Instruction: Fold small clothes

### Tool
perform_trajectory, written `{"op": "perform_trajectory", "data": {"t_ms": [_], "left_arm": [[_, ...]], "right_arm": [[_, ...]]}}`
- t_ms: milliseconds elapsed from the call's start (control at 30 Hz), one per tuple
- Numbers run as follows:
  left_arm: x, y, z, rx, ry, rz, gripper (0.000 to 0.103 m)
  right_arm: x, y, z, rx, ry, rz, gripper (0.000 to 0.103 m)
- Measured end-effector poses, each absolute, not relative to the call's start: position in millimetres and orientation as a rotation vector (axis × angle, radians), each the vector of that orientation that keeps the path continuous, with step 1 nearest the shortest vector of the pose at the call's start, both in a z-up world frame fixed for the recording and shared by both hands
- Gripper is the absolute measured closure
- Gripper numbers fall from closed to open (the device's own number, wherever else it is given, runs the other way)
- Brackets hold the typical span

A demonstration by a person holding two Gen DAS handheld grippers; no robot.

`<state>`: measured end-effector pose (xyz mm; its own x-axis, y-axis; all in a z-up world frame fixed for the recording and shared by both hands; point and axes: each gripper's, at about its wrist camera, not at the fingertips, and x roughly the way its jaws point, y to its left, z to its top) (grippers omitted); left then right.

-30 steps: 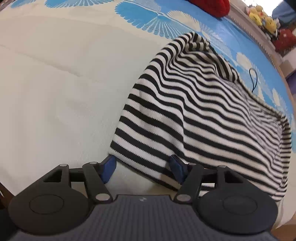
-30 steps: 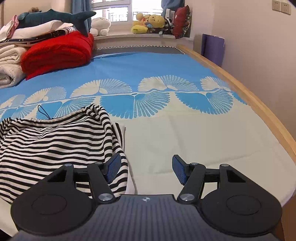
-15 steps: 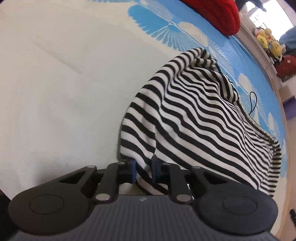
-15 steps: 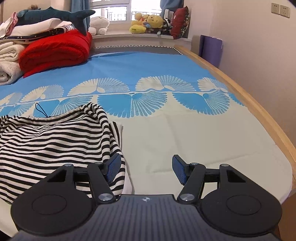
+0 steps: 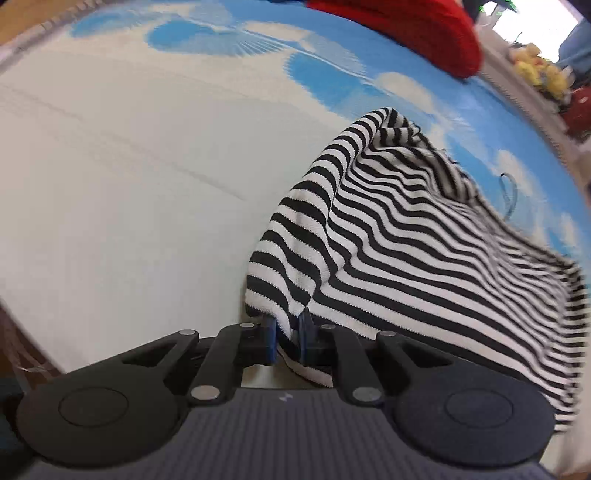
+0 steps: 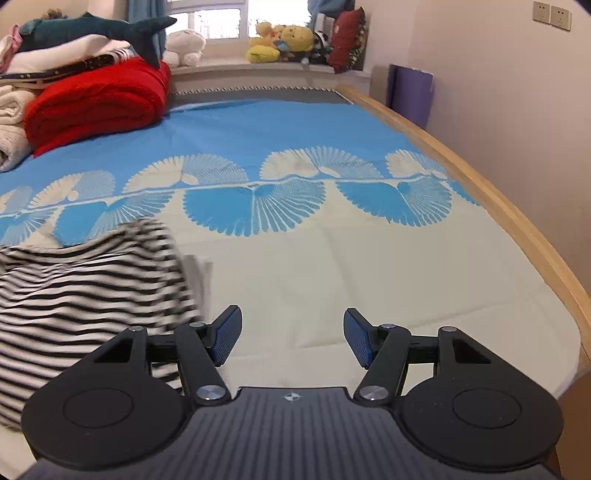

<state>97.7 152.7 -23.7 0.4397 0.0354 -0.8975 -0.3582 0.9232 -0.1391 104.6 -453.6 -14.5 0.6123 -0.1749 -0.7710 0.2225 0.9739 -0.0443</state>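
Note:
A black-and-white striped knit garment [image 5: 406,240] lies on the bed sheet [image 5: 110,221]. My left gripper [image 5: 287,332] has its jaws closing on the garment's near corner. The blue pads pinch the hem, and the fabric is raised into a ridge that runs away to the right. In the right wrist view the same garment [image 6: 85,288] shows blurred at the lower left. My right gripper [image 6: 292,332] stands open over bare cream sheet just right of the garment, with nothing between its fingers.
A folded red blanket [image 6: 96,99] and white bedding with a plush shark [image 6: 92,29] are stacked at the far left. Plush toys [image 6: 280,44] line the windowsill. The wooden bed edge [image 6: 498,206] curves along the right. A thin black cord loop [image 5: 508,192] lies beyond the garment.
The left gripper's jaws went from wide apart to pinched on the garment's corner and then lifted it. In the right wrist view the garment has shifted left and blurs. The right gripper stays open.

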Motion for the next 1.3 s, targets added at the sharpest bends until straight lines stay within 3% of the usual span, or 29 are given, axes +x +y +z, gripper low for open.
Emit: {"op": "perform_trajectory", "data": {"t_ms": [167,400,567,700,767,900,1000,1033,1067,1133,1300], "left_arm": [[102,104,30,-0.030,0.969,0.221,0.092],[108,-66,96,0.152,0.718,-0.148,0.093],[85,-201,61,0.154,0.740,-0.525,0.095],[83,-256,12,0.187,0.949,-0.619,0.077],[82,-249,17,0.177,0.954,-0.617,0.077],[84,-193,50,0.175,0.914,-0.570,0.064],[93,-152,75,0.261,0.875,-0.499,0.061],[96,-136,81,0.277,0.870,-0.480,0.060],[98,-123,86,0.283,0.866,-0.468,0.058],[107,-96,91,0.289,0.855,-0.437,0.052],[120,-47,74,0.186,0.829,-0.393,0.049]], "right_arm": [[108,-466,-15,0.055,0.882,-0.296,0.040],[87,-535,9,0.163,0.814,-0.545,0.040],[64,-572,14,0.224,0.803,-0.604,0.040],[59,-576,16,0.251,0.784,-0.551,0.039],[61,-570,16,0.271,0.784,-0.500,0.039],[72,-552,19,0.308,0.785,-0.360,0.039],[81,-535,21,0.357,0.770,-0.258,0.041],[82,-526,23,0.359,0.762,-0.235,0.052],[86,-518,23,0.357,0.752,-0.206,0.074],[93,-504,21,0.375,0.746,-0.144,0.088],[116,-476,-7,0.453,0.892,0.036,0.083]]}}
